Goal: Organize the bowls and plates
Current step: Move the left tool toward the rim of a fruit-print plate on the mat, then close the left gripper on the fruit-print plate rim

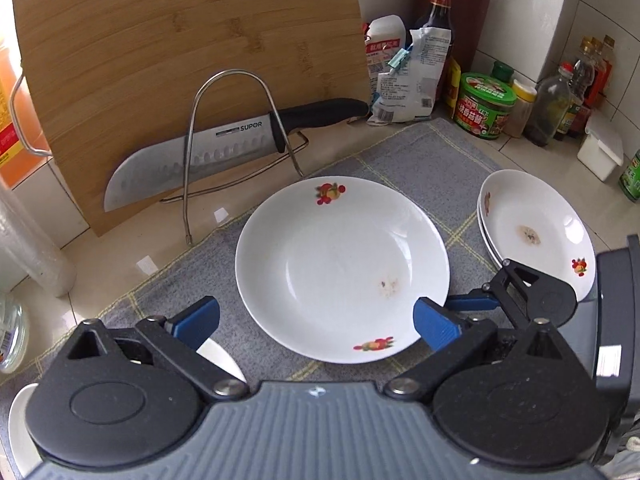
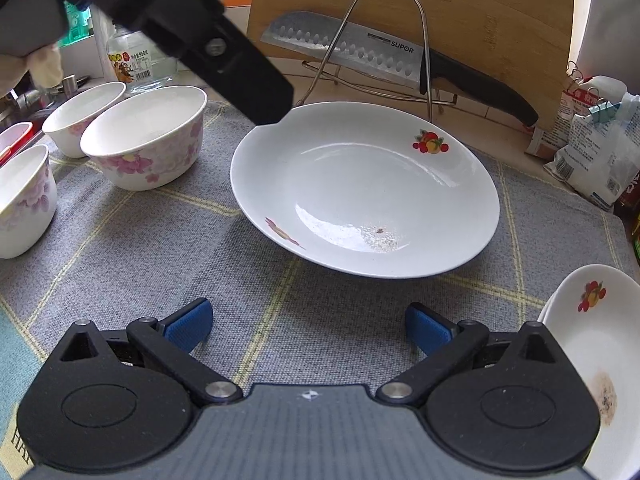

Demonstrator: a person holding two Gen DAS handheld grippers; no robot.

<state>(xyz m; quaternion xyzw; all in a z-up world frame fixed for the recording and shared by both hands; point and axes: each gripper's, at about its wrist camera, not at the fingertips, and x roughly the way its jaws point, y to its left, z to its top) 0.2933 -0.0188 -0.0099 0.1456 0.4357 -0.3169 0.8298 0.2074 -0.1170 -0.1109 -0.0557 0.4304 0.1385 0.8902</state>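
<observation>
Kitchen bench w/ grey mat (image 2: 160,264): fruit-print plate (image 2: 360,188) sits centre, stacked plates (image 1: 536,232) to its right. Left claw (image 1: 316,322) wide open, empty, straddling plate's near rim; right claw (image 2: 308,326) open, empty. Best: close squarely on rim, lift level.

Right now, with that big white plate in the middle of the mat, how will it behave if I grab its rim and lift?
The plate looks like glazed ceramic, so probably stiff, breakable and fairly heavy. Its glossy surface shows bright reflections, so the rim may slip between the fingers of the left gripper. It already seems tilted, with its near edge off the gray mat, so it could swing when held at one edge.
</observation>
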